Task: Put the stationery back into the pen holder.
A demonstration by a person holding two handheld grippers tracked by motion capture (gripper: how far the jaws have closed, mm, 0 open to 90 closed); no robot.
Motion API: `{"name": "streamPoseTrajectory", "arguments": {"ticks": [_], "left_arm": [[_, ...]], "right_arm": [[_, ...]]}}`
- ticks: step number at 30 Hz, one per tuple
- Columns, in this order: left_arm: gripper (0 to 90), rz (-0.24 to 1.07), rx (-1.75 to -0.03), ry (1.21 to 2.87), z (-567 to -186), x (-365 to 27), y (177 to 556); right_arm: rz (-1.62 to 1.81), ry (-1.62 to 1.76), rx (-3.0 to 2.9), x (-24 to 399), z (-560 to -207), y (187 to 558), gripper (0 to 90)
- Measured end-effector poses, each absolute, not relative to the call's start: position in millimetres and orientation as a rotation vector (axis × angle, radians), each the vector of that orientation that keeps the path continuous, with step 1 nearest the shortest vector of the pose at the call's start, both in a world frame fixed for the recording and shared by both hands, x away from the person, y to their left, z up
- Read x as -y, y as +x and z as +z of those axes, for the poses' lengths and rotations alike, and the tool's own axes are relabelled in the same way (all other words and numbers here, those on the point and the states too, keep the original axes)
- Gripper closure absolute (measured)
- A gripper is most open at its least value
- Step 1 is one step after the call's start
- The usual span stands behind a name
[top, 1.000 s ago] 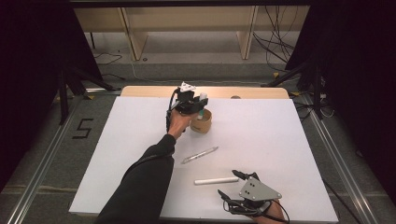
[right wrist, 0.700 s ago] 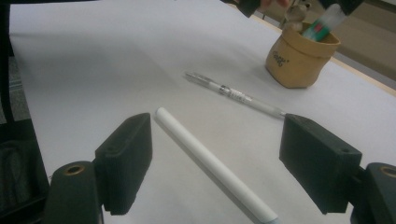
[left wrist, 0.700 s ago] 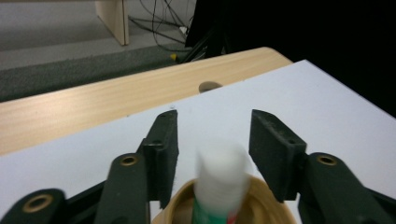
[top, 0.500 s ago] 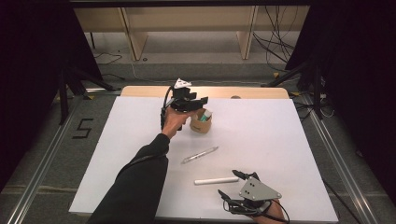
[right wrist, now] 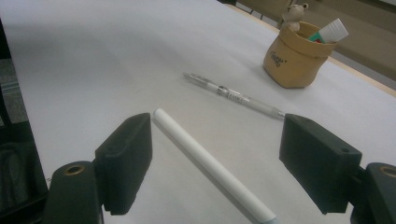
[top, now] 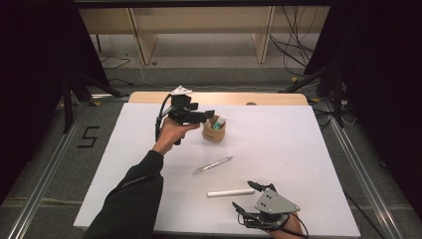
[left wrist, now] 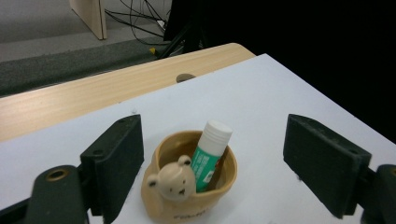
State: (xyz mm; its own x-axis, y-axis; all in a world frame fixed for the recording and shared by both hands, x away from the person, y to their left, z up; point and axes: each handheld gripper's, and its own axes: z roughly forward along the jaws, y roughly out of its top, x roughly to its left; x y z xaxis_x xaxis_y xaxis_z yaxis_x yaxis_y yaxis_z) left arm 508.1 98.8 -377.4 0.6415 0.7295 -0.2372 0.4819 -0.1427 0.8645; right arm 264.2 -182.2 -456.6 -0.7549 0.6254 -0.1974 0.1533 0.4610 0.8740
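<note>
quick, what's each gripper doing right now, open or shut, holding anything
Left gripper: open, holding nothing, jaws on either side of the bear cup.
Right gripper: open, holding nothing, jaws on either side of the white pen.

Cup (top: pixel 213 130) toward table's (top: pixel 308 149) far edge, left of centre; glue stick (left wrist: pixel 208 154) leaning inside it. Left gripper (top: pixel 199 117) just beside cup, on its left. Clear pen (top: pixel 213 165) nearer person, in front of cup. White pen (top: pixel 230 192) nearer again. Right gripper (top: pixel 249 196) at near edge, just right of white pen.
</note>
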Motion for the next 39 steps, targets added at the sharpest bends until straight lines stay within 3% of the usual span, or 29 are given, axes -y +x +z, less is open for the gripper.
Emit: {"name": "streamPoseTrajectory", "arguments": {"ticks": [19, 39], "left_arm": [[17.8, 0.213, -0.953, 1.934, -419, -117, 463], [17.4, 0.195, -0.908, 2.103, -426, -115, 445]], "right_arm": [[1.261, 0.667, -2.206, 184, -456, 265, 26.4], [1.258, 0.670, -2.212, 183, -458, 265, 26.4]]}}
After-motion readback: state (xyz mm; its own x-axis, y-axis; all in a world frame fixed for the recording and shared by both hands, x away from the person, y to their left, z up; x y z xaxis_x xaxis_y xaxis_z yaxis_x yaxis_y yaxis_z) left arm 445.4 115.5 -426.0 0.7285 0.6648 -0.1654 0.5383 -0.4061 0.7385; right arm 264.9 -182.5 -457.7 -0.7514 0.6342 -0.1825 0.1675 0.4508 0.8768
